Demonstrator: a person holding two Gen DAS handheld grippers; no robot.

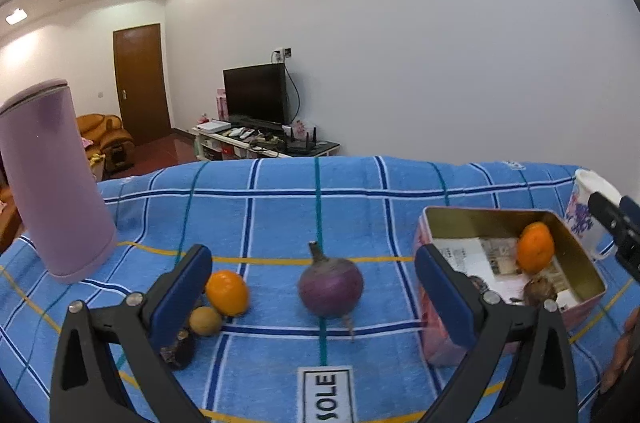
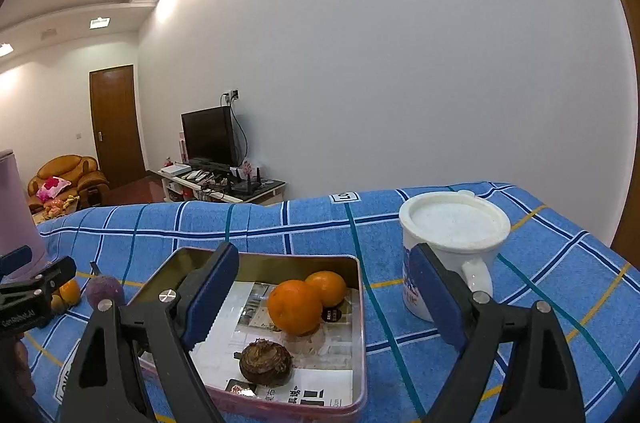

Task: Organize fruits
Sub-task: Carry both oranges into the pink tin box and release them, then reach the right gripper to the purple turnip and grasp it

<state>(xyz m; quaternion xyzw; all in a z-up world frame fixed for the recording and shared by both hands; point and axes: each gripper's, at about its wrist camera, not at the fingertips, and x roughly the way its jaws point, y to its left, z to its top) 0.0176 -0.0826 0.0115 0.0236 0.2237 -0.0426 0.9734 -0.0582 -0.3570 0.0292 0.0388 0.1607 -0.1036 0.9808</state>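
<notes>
A pink metal tin [image 1: 581, 263] [image 2: 362, 343] lined with newspaper holds two oranges [image 2: 295, 306] [image 2: 327, 288] and a brown taro-like bulb [image 2: 266, 362]. On the blue checked cloth left of it lie a purple turnip [image 1: 331, 287], an orange [image 1: 227, 293], a small yellow-brown fruit [image 1: 205, 321] and a dark fruit [image 1: 180, 347]. My left gripper [image 1: 316, 303] is open, the turnip between its fingers. My right gripper [image 2: 320, 299] is open and empty above the tin.
A tall lilac tumbler [image 1: 52, 179] stands at the left on the cloth. A white lidded mug [image 2: 452, 243] stands right of the tin. The cloth [image 1: 280, 215] covers the whole table; beyond its far edge are a TV stand and a door.
</notes>
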